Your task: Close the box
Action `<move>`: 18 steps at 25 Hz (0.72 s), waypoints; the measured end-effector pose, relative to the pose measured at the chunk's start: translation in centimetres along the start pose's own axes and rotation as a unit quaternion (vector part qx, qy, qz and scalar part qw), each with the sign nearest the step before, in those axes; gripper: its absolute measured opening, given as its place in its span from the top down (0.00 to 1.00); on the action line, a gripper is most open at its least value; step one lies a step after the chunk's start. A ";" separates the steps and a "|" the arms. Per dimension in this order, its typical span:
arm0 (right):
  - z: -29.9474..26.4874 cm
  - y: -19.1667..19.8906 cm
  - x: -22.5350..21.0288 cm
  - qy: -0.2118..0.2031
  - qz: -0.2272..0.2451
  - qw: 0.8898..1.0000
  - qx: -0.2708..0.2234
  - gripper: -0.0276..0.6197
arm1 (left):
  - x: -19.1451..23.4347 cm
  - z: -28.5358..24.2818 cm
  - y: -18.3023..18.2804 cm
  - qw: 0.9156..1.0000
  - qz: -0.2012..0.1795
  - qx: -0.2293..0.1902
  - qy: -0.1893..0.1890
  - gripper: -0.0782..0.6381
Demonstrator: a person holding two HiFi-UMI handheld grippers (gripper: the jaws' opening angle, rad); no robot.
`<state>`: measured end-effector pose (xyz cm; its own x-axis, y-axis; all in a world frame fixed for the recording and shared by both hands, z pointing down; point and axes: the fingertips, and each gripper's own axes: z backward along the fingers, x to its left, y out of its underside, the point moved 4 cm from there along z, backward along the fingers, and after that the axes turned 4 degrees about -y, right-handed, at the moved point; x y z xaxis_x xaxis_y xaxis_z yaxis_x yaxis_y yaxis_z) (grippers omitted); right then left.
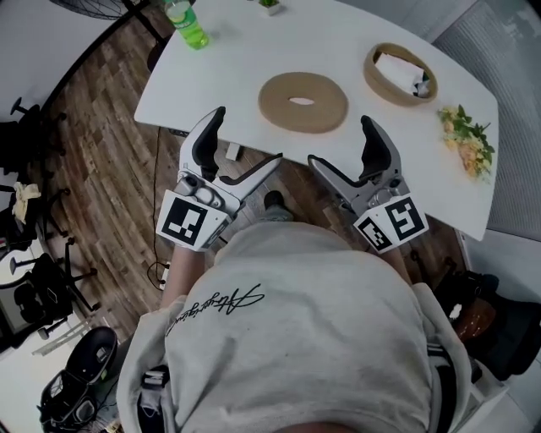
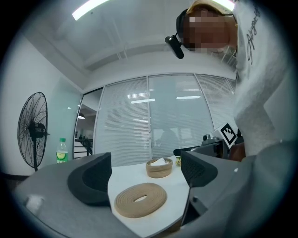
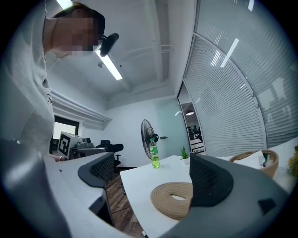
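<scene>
A round woven box (image 1: 401, 74) with something white inside stands open at the table's right. Its flat woven lid (image 1: 279, 106), a ring-shaped disc, lies apart from it near the front edge. My left gripper (image 1: 245, 139) and right gripper (image 1: 340, 142) hover side by side at that front edge, both open with nothing between their jaws. In the left gripper view the lid (image 2: 125, 202) lies just beyond the left gripper (image 2: 144, 174), with the box (image 2: 159, 167) behind it. In the right gripper view the lid (image 3: 163, 202) sits between the spread jaws of the right gripper (image 3: 153, 179), and the box (image 3: 258, 160) is at the right.
The white table (image 1: 254, 51) also carries a green bottle (image 1: 188, 24) at the far left, a small plant (image 1: 269, 5) at the back and a bunch of flowers (image 1: 467, 139) at the right edge. A standing fan (image 2: 32, 130) and office chairs are on the wooden floor at the left.
</scene>
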<state>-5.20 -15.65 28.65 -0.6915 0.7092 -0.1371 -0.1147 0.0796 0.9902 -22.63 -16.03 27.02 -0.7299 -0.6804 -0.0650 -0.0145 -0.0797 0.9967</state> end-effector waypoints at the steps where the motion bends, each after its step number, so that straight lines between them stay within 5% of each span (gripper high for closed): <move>1: -0.5 0.0 -0.3 0.002 0.000 1.000 0.000 0.20 | 0.5 -0.4 0.1 1.000 0.000 0.001 0.003 0.26; 18: -6.4 0.5 -3.6 0.041 -0.004 0.999 -0.006 0.20 | 6.9 -4.8 1.8 0.999 0.011 0.004 0.047 0.26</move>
<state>-7.36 -22.61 29.46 -0.7466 0.6487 -0.1475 -0.1287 0.0767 0.9887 -24.44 -24.38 28.16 -0.6630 -0.7472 -0.0465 -0.0039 -0.0587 0.9983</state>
